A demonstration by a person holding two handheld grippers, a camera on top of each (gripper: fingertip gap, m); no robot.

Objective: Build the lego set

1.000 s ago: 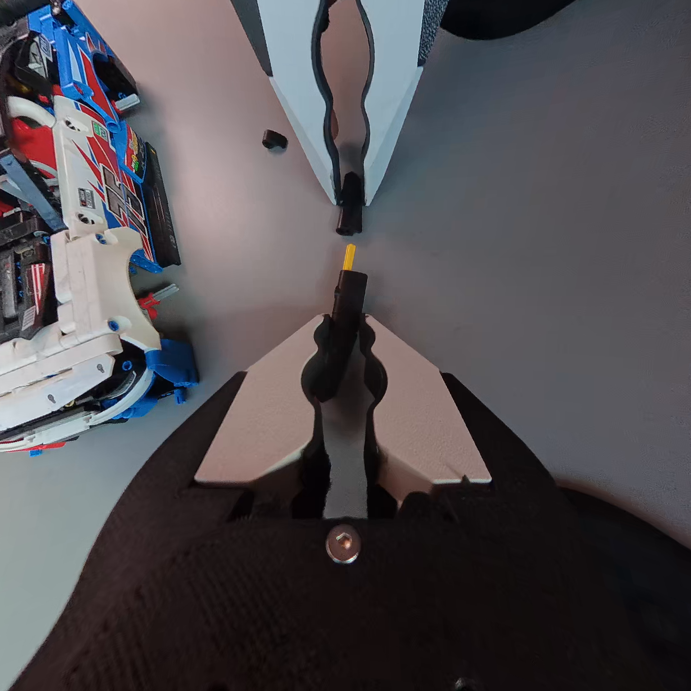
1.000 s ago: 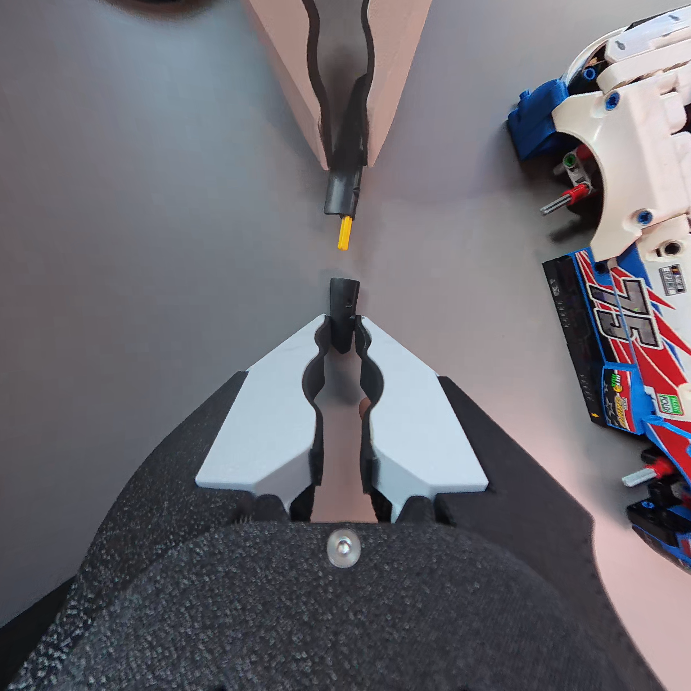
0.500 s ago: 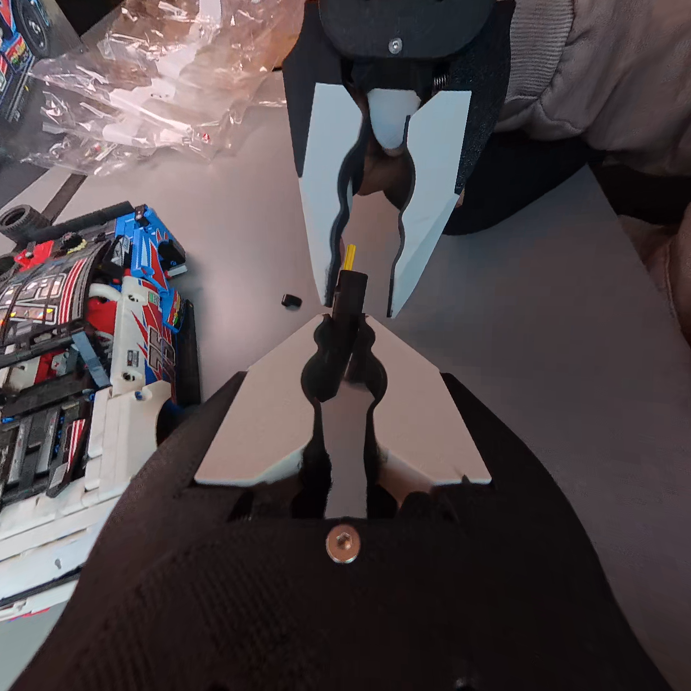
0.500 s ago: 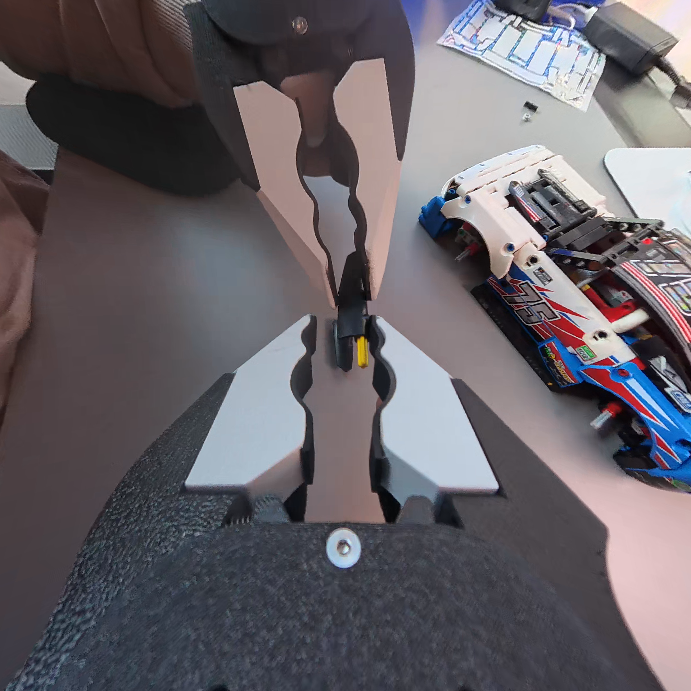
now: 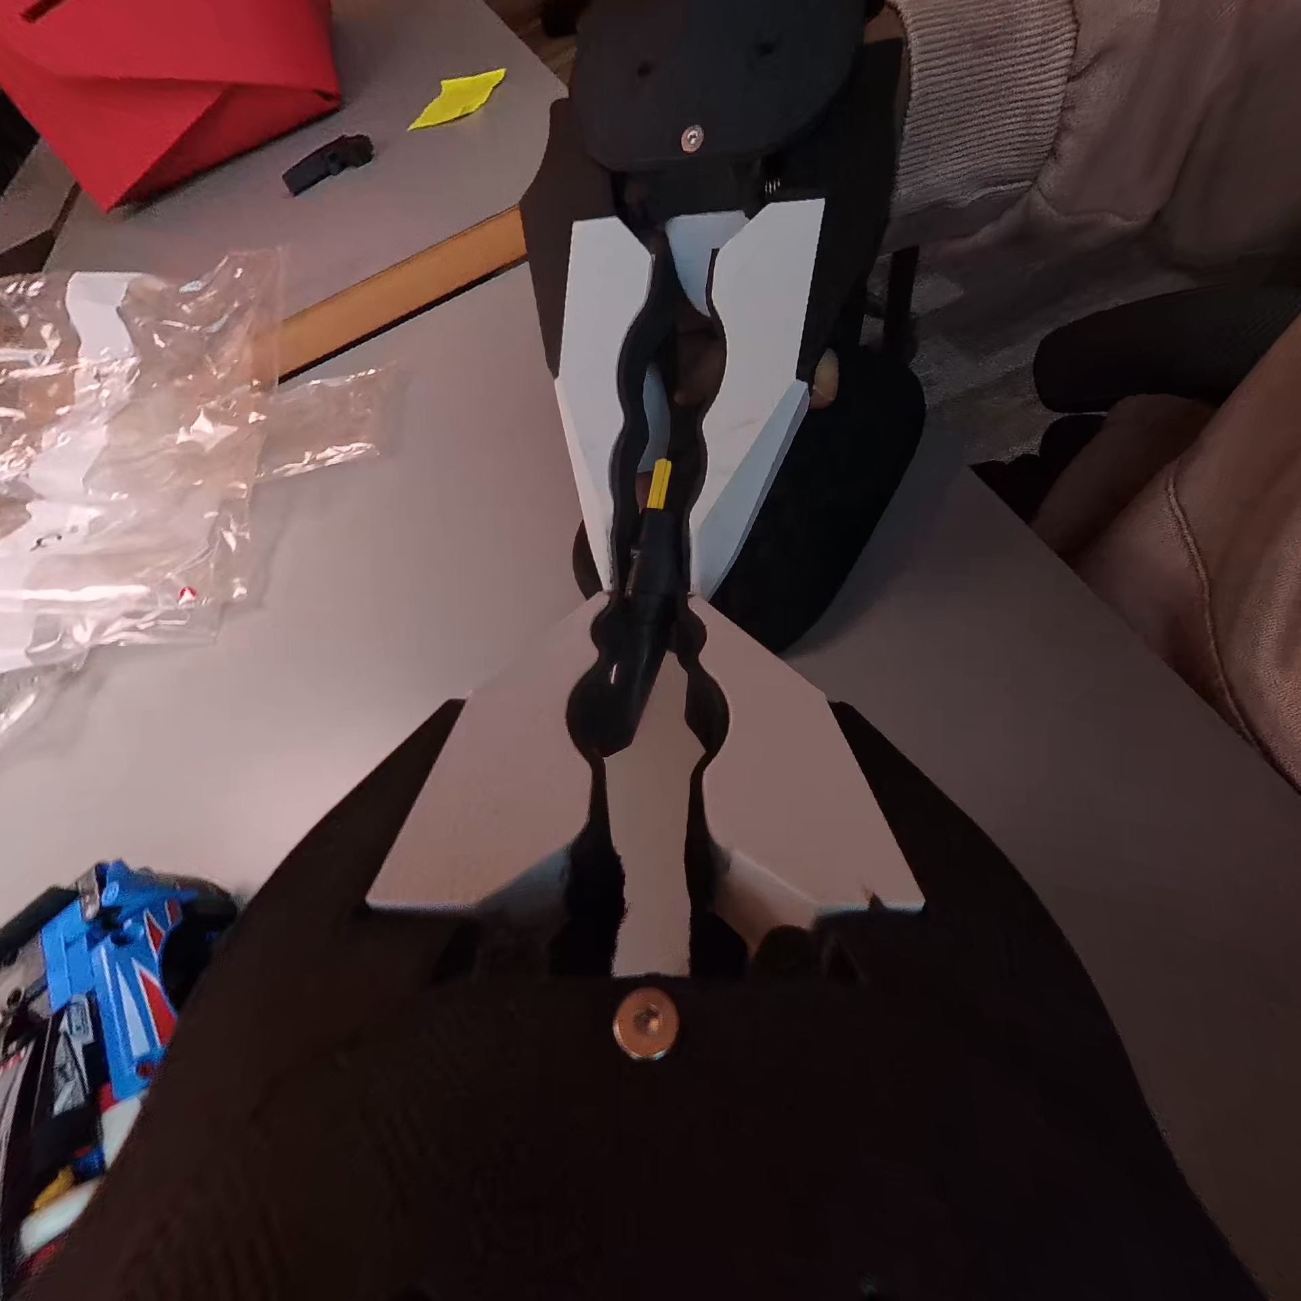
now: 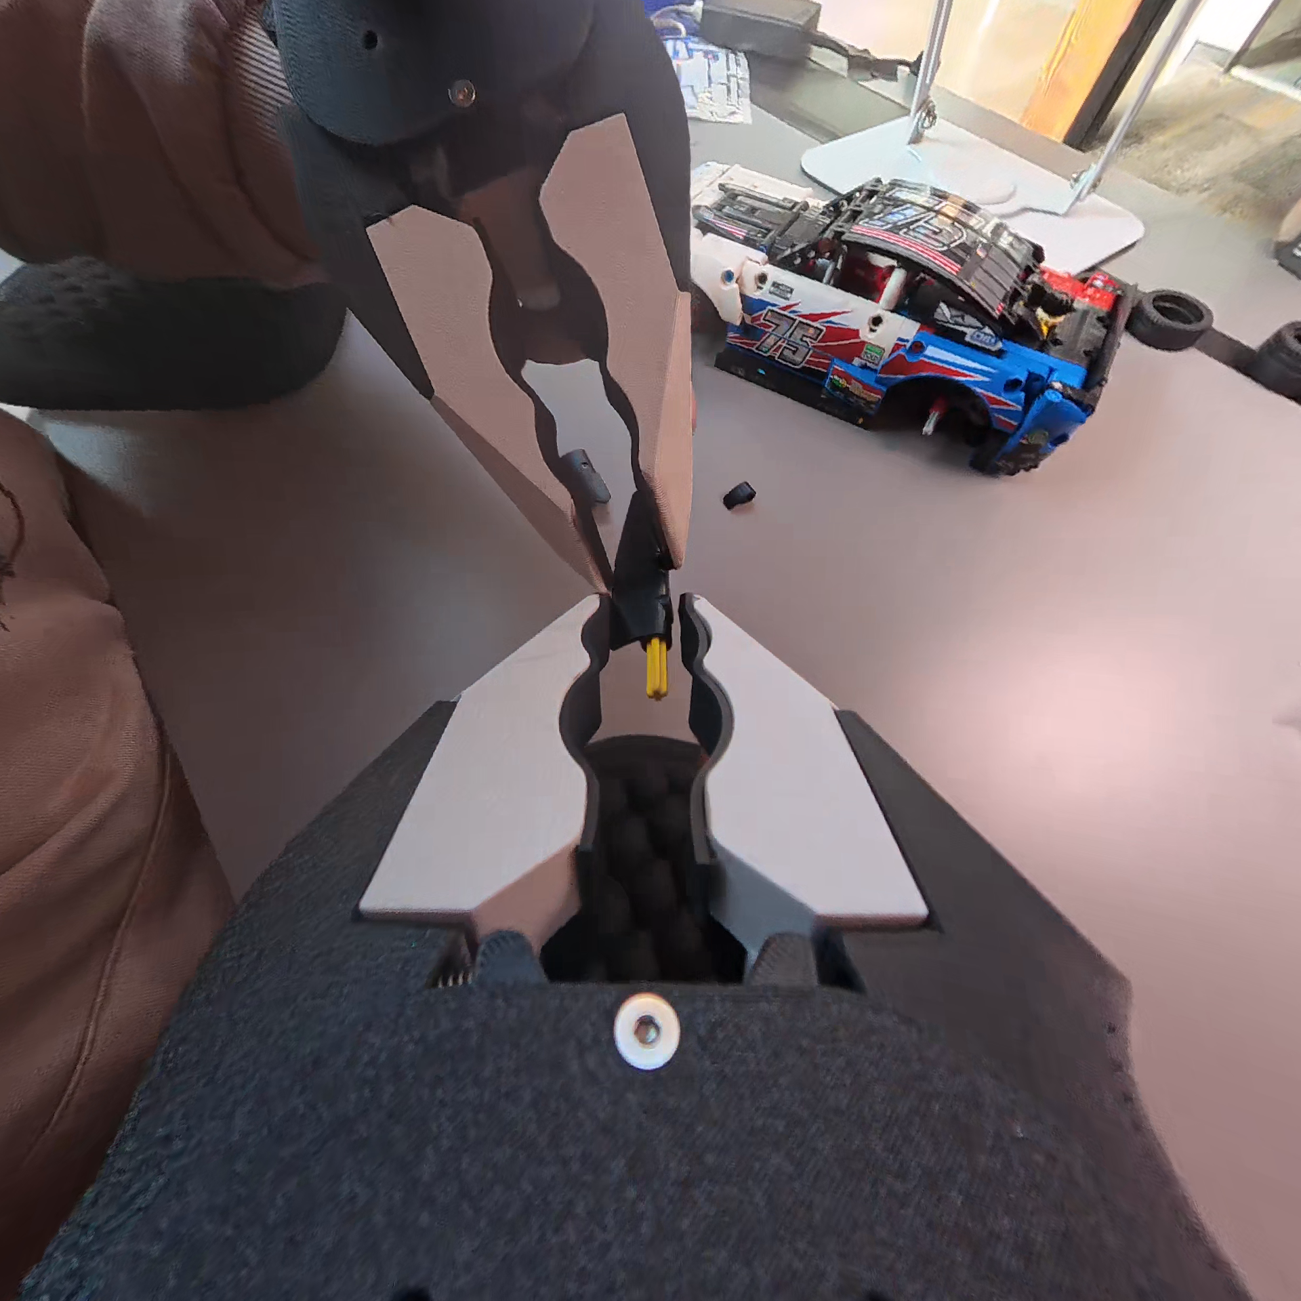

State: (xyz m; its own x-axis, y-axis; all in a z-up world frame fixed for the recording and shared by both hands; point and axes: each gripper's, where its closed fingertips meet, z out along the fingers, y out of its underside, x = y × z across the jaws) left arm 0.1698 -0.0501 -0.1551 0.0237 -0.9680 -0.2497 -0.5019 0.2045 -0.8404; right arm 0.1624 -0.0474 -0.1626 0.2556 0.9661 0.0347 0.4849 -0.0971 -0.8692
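The race car [image 6: 908, 317] looks largely built, wheels [image 6: 1172, 318] unfitted beside it. Near it, the left gripper [image 5: 644, 598] clamps a black connector [image 5: 637, 655] with yellow axle [image 5: 659, 484], poking between the parted right gripper [image 6: 640, 605].

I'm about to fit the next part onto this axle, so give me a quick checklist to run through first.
1. Left gripper shut on the black piece: ok.
2. Yellow axle sticking out of that piece: ok.
3. Right gripper holding a part to fit: not ok, it is open and empty around the axle.
4. Small black part on the table is the one needed: cannot tell.
5. Lego car apart from both grippers: ok.
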